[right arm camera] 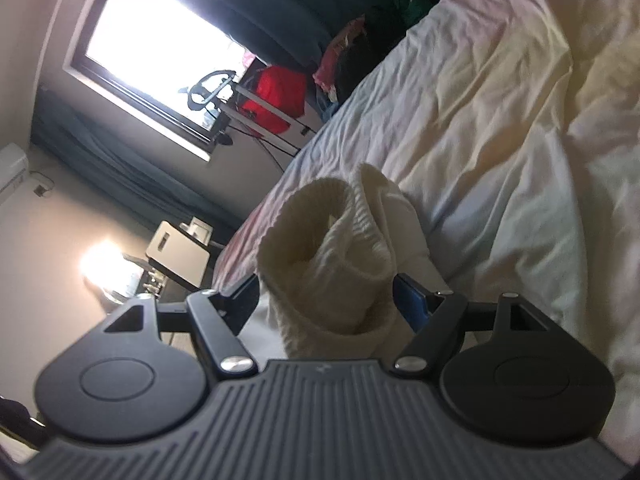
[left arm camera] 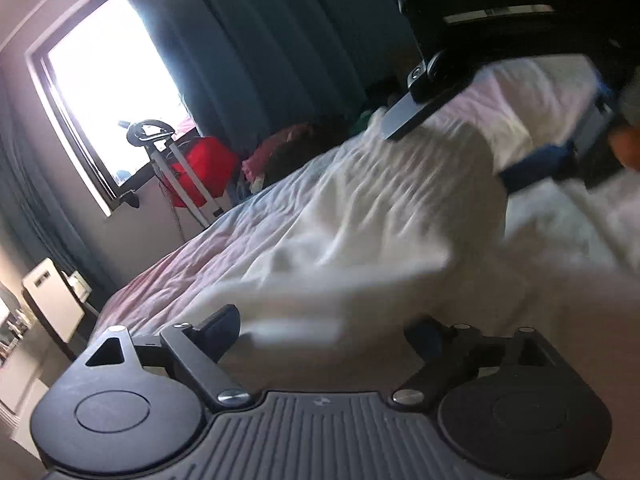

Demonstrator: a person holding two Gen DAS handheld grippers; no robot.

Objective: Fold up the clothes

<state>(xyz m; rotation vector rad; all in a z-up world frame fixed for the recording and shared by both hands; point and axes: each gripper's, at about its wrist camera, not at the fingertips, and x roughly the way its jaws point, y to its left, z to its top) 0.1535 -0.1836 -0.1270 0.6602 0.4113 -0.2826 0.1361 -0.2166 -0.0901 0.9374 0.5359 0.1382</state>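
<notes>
A white garment [left arm camera: 384, 216] hangs stretched and blurred above the bed [left arm camera: 224, 248] in the left wrist view. My left gripper [left arm camera: 324, 332] is shut on its near edge. My right gripper [left arm camera: 496, 136] shows at the upper right of that view, holding the far part of the same cloth. In the right wrist view my right gripper [right arm camera: 328, 304] is shut on the garment's cream ribbed cuff [right arm camera: 336, 248], which stands bunched between the fingers above the bed sheet [right arm camera: 500, 128].
A bright window [left arm camera: 112, 92] and dark teal curtains [left arm camera: 272, 40] are behind the bed. A red bag on a stand [left arm camera: 200, 168] and piled clothes [left arm camera: 288, 148] lie beyond the far edge. A white heater [left arm camera: 52, 300] stands by the wall.
</notes>
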